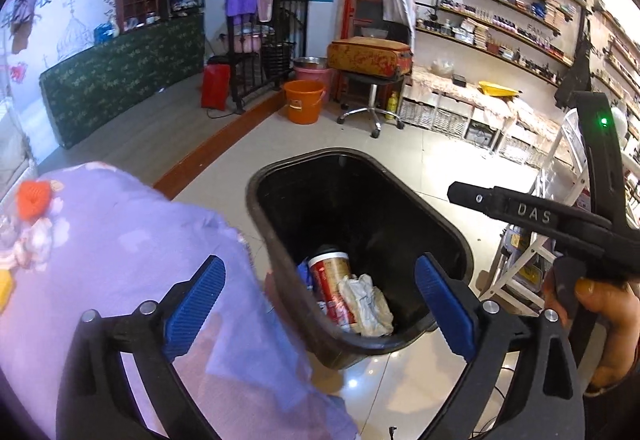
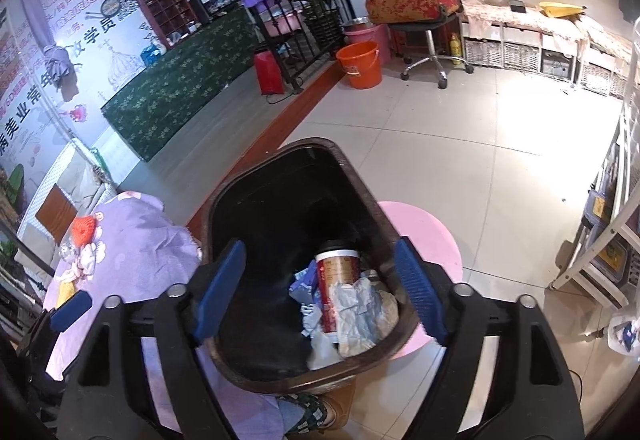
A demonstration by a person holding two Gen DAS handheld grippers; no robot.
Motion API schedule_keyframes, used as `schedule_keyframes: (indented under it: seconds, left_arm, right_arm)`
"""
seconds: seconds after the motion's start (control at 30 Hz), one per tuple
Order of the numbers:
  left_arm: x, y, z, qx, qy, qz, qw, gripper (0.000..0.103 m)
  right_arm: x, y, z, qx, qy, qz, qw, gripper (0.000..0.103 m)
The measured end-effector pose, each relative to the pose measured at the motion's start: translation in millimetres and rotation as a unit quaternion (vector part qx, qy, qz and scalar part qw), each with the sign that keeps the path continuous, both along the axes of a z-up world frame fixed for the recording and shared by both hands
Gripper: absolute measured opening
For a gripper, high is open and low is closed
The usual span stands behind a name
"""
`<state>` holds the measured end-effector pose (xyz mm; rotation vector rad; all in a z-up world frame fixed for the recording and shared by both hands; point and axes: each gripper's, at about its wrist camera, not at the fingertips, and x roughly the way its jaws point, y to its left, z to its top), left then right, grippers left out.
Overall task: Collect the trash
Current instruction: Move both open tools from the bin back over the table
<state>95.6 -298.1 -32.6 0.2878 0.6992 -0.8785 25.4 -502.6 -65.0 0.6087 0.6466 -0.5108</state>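
Note:
A black trash bin (image 1: 436,215) stands beside a table with a purple cloth (image 1: 132,240). Inside lie a red paper cup (image 1: 332,288), crumpled white paper (image 1: 370,306) and a blue wrapper (image 2: 306,280). The bin (image 2: 224,207), cup (image 2: 336,288) and paper (image 2: 360,314) also show in the right wrist view. My left gripper (image 1: 320,304) is open and empty above the bin's near rim. My right gripper (image 2: 320,288) is open and empty over the bin; its black body (image 1: 532,217) shows at the right of the left wrist view.
On the purple table lie an orange knitted piece (image 1: 34,197) and small scraps (image 2: 82,260). A pink stool (image 2: 432,240) sits under the bin. An orange bucket (image 1: 304,101), a swivel stool with a suitcase (image 1: 370,55) and white shelving (image 2: 600,252) stand around the tiled floor.

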Motion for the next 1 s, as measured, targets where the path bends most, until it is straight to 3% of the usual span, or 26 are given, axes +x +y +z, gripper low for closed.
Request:
schedule_keyframes:
  seconds: [0.27,0.47,1.0]
  left_arm:
    - [4.1,50.4,12.4,-0.03,-0.005,0.05,0.9983,0.097]
    - [11.4,89.2,9.1,-0.027,-0.006,0.098,0.9948,0.097]
    - [36.0,210.8,-4.0,-0.026,0.014,0.24,0.9704,0.097]
  right_arm:
    - [27.1,33.6,6.3,-0.004,-0.005,0.063,0.998,0.085]
    - [52.5,72.3,9.7,-0.008,-0.007,0.129,0.992,0.085]
    - [117.0,177.0,16.4,-0.019,-0.004,0.273,0.962,0.085]
